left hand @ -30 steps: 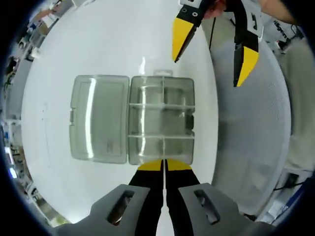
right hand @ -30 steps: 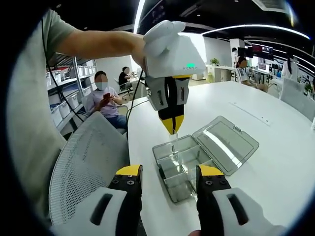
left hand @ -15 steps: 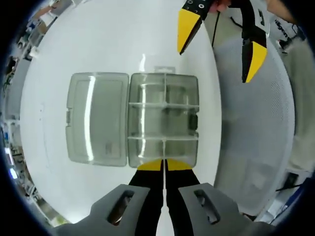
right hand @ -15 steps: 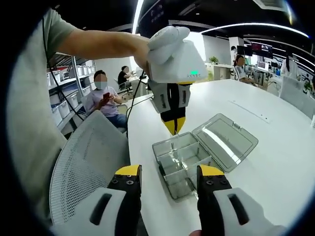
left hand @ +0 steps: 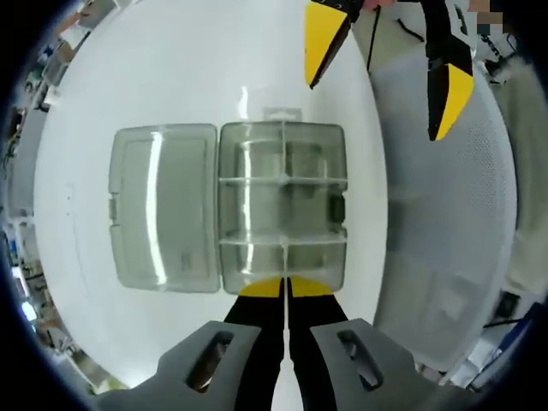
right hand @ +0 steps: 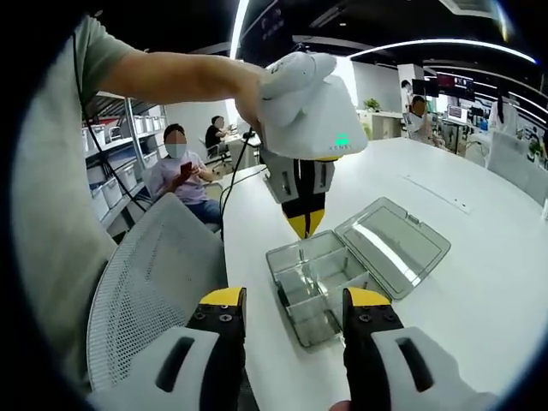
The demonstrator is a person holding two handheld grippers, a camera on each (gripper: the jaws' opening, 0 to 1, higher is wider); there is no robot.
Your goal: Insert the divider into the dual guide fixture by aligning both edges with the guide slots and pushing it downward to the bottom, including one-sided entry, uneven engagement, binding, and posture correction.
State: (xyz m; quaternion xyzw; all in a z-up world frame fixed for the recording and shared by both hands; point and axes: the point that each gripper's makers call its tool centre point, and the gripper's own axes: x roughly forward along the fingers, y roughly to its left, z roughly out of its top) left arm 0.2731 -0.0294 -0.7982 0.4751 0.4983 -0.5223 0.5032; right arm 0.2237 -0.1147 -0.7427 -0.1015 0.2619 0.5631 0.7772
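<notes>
The left tongs (left hand: 285, 287) are pressed together at their yellow tips, pinching a thin clear divider (left hand: 284, 259) whose edge runs as a fine line up from between them. In the right gripper view these same tongs (right hand: 305, 224) hang tip-down over the near end of the box, held by a person's hand (right hand: 287, 73). The divider stands over the end compartment of a clear plastic organizer box (left hand: 282, 205), at about the middle of that compartment; how deep it sits in the guide slots cannot be told. Two cross walls split the box into three sections. Its hinged lid (left hand: 163, 207) lies open flat on the white surface (left hand: 171, 77), beside the tray.

The right tongs (right hand: 288, 308) are spread wide and hold nothing, hovering short of the box at the surface's edge. A grey mesh chair (right hand: 150, 282) stands just beside the surface.
</notes>
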